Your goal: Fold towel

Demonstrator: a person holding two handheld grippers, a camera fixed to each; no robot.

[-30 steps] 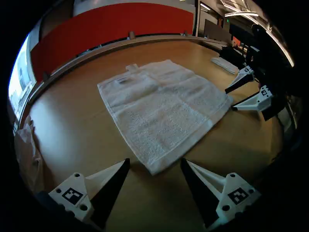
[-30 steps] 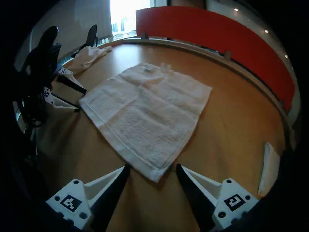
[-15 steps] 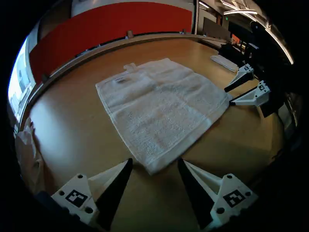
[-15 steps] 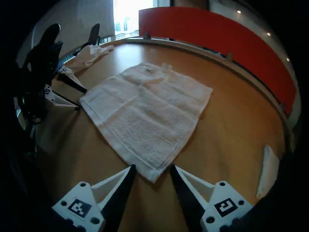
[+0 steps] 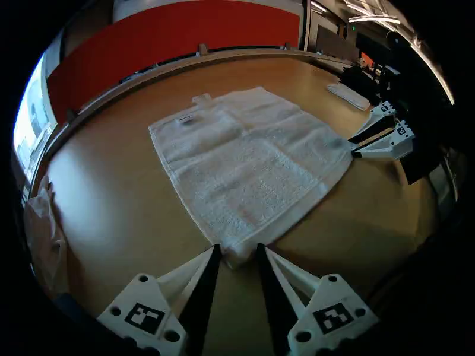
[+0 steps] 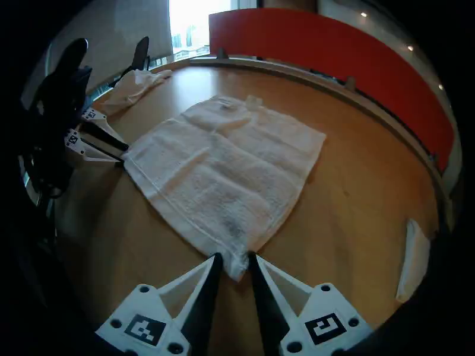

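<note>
Left gripper view, from the left: a crumpled white cloth (image 5: 40,234) sits at the left edge of the wooden counter (image 5: 113,190), well apart from the towel. The left tool (image 5: 237,252) is low at the near edge. Both its fingers are drawn in tight on one corner of the white towel (image 5: 249,160), and the corner is bunched between the dark pads, so it is clenched on the cloth. The rest of the towel lies flat and spread out mid-counter, turned so its corners point at the counter's edges. A small tag (image 5: 202,101) sticks out at the towel's far corner. Further right, the right tool (image 5: 352,148) is at the neighbouring corner of the towel, fingers close together with that corner between them. A folded white cloth (image 5: 347,95) lies past it near the far right edge of the counter. A red panel (image 5: 178,35) runs along the far edge.

Right gripper view, from the left: dark chair backs (image 6: 139,53) stand by a bright window (image 6: 190,26) at the far left corner, with the crumpled cloth just beside them on the counter. The left tool comes in from the left edge, its fingertips touching the towel's left corner. At the bottom centre, the right tool's own fingers squeeze the towel's near corner, and the cloth puckers just above the pinch. The folded cloth lies at the right edge, well apart from the towel.
</note>
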